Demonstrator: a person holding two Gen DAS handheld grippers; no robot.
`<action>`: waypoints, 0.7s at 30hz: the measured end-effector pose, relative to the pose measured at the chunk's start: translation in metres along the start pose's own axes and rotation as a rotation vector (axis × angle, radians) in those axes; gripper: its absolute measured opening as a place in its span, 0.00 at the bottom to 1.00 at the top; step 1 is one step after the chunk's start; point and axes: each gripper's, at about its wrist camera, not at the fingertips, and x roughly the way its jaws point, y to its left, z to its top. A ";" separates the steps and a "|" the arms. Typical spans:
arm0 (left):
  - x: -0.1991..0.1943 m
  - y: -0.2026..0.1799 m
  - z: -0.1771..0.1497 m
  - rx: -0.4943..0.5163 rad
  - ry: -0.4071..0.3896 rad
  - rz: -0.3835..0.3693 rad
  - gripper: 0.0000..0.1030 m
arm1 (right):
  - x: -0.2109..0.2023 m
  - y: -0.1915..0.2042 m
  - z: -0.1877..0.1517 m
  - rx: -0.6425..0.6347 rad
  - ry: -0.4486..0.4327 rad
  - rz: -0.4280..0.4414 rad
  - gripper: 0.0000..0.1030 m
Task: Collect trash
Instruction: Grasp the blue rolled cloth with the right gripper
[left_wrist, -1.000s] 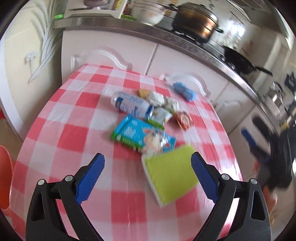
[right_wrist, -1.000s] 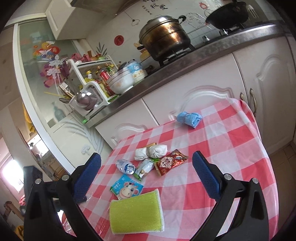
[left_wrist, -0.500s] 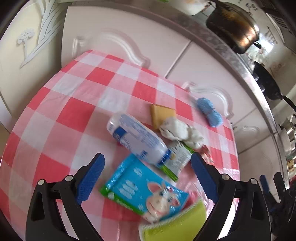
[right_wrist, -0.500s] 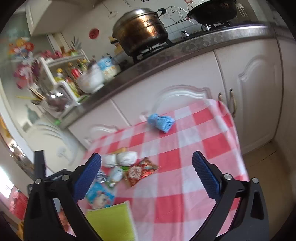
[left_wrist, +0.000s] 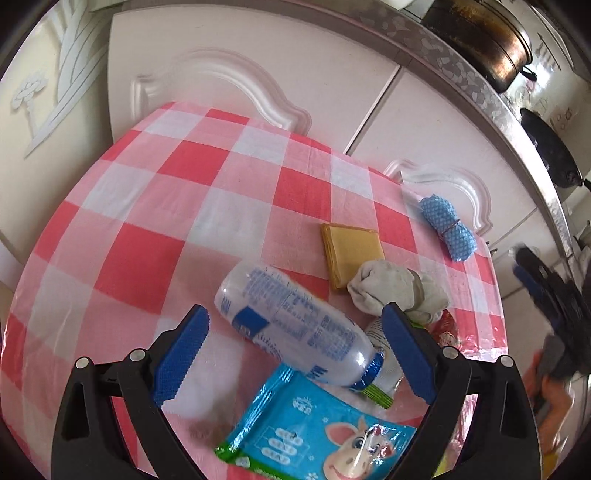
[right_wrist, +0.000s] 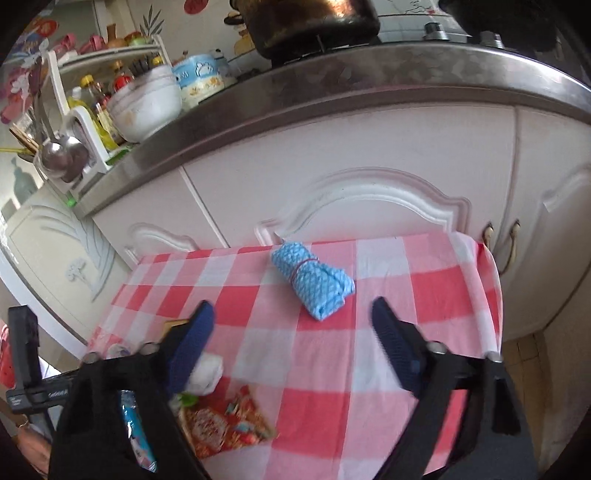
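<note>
On the checked cloth: a litter of wrappers and a bottle sits at the lower centre of the left wrist view, on a red-and-white tablecloth (left_wrist: 159, 206) hard against white kitchen cupboards.
Bottle: a clear plastic bottle (left_wrist: 295, 321) with blue print lies on its side, cap end pointing lower right. It looks empty, so I judge it light, smooth, and likely to roll or dent; the mid-body, across its width, seems the place to take it.
Wrappers: a blue wet-wipe pack (left_wrist: 314, 435) lies just below the bottle, and a red snack wrapper (right_wrist: 225, 424) at the lower left of the right wrist view. Both look thin, crinkly and nearly weightless.
Other bits: a balled grey-white cloth (left_wrist: 395, 291), a folded yellow cloth (left_wrist: 351, 251) and a rolled blue cloth (right_wrist: 314, 284) are soft; whether they count as trash I cannot say.
Left gripper (left_wrist: 295, 354): jaws wide apart, nothing pressed; the bottle lies between the pads and slightly ahead, skewed to them.
Right gripper (right_wrist: 291, 354): jaws have just been closing but remain apart with only bare cloth between them; the blue roll lies just beyond the tips, in line with the gap.
</note>
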 end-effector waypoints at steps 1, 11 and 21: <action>0.001 0.000 0.001 0.002 0.000 -0.001 0.91 | 0.006 0.000 0.004 -0.013 0.007 -0.012 0.74; 0.012 -0.003 0.002 0.065 -0.024 0.031 0.82 | 0.073 -0.002 0.028 -0.124 0.096 -0.091 0.75; 0.010 0.000 0.003 0.091 -0.058 0.017 0.71 | 0.110 0.006 0.016 -0.210 0.171 -0.169 0.61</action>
